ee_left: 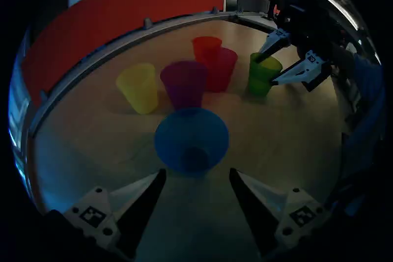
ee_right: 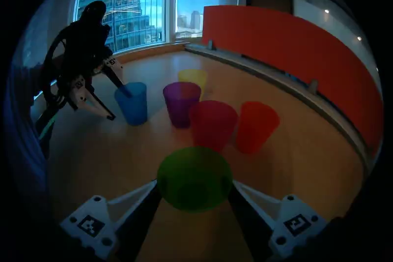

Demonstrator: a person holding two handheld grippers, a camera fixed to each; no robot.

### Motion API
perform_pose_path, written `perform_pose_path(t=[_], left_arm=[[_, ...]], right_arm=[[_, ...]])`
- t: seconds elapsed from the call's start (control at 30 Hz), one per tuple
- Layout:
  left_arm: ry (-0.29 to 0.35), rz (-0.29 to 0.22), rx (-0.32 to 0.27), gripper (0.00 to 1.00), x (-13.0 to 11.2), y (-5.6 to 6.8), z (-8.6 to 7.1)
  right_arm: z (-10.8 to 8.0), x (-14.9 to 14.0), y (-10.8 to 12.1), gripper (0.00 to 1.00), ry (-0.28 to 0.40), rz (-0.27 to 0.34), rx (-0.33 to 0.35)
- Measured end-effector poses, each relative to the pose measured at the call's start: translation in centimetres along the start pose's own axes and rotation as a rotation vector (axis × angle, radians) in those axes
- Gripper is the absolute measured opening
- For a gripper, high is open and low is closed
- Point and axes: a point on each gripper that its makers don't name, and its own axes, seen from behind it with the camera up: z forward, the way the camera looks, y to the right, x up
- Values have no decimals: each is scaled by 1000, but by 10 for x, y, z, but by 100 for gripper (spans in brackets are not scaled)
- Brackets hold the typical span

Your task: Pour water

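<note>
White outside and black along the inner faces, the left gripper [ee_left: 196, 172] is held with its jaws spread wide. The blue cup [ee_left: 191, 139] is framed in the gap just past the tips, and nothing is seen to be clamped there. The right gripper [ee_right: 194, 183] is set likewise, its tips level with the two sides of the green cup [ee_right: 195, 178]. They look to be touching the wall, but whether any pressure is applied cannot be told.

Such a spread is judged to be chosen so that each tapered cup can be taken across its body, one as pourer and one as receiver — which is which is not shown.

Both cups are stood upright on the wooden table [ee_left: 294, 129], well apart, at opposite ends of a loose cluster. Between them the purple cup [ee_left: 185, 84], the yellow cup [ee_left: 139, 87], the crimson cup [ee_left: 221, 68] and the orange cup [ee_left: 206, 45] are gathered — the last two either touching or merely overlapping in sight.

All the cups are translucent, wide at the mouth and narrow at the foot. In the dim light no water level can be made out in any of them.
</note>
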Motion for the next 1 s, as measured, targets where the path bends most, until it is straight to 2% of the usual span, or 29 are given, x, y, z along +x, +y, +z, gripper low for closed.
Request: perform_pose_path(t=[0.23, 0.4, 0.7, 1.0], left_arm=[[5, -10, -2, 96, 0, 1, 0], [9, -17, 2, 96, -1, -1, -4], [24, -43, 22, 96, -6, -6, -12], [54, -81, 55, 96, -14, -10, -27]], right_arm=[[1, -6, 1, 100, -8, 8, -10], [-3, -7, 0, 100, -2, 20, -13], [-21, -15, 3, 100, 5, 31, -44], [-43, -26, 2, 100, 26, 42, -84]])
